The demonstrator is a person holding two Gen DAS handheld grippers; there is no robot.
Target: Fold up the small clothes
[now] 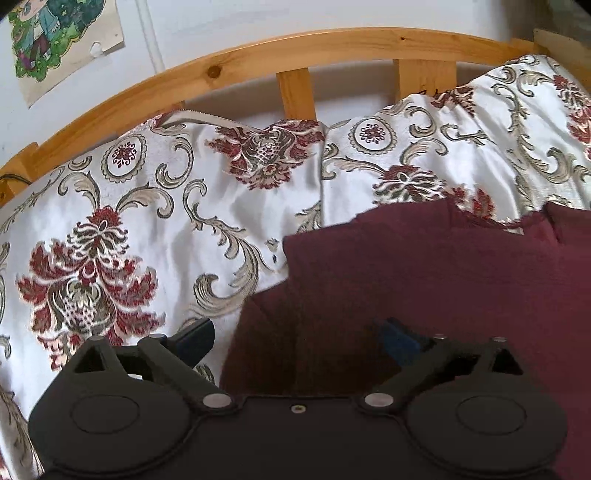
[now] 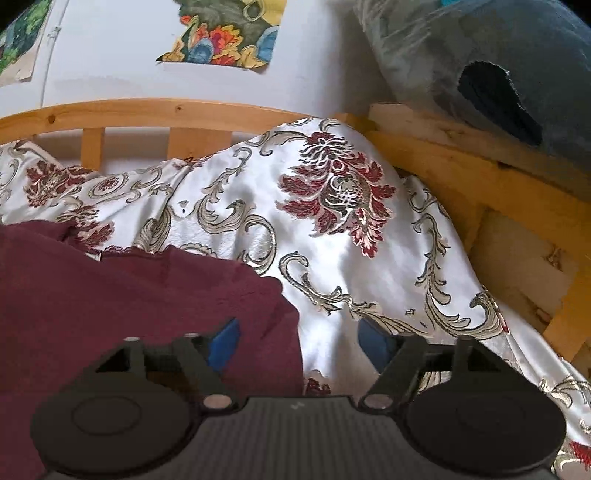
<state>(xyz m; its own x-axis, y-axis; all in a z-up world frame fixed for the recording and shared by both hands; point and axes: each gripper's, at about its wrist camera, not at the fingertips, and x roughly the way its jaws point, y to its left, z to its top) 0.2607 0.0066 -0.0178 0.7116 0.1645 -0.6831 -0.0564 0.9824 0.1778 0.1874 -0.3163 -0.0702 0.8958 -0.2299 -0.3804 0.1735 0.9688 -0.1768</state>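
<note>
This is a bedroom in a home. A bed with a pine wooden frame runs ahead of the tongs, its slatted rail against a white wall. A glossy white bedspread with red floral and scroll patterns covers the bed. Hand-coloured drawings are stuck to the wall above the rail, and a grey-blue cushion sits beyond the frame's corner, to the right.

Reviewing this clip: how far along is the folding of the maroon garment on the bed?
Early. Done: the maroon garment lies spread on the floral bedspread; no finished fold shows. In hand: left gripper and right gripper are open, one over each side edge, gripping nothing. Left: grasping the edges and all the folding.
</note>
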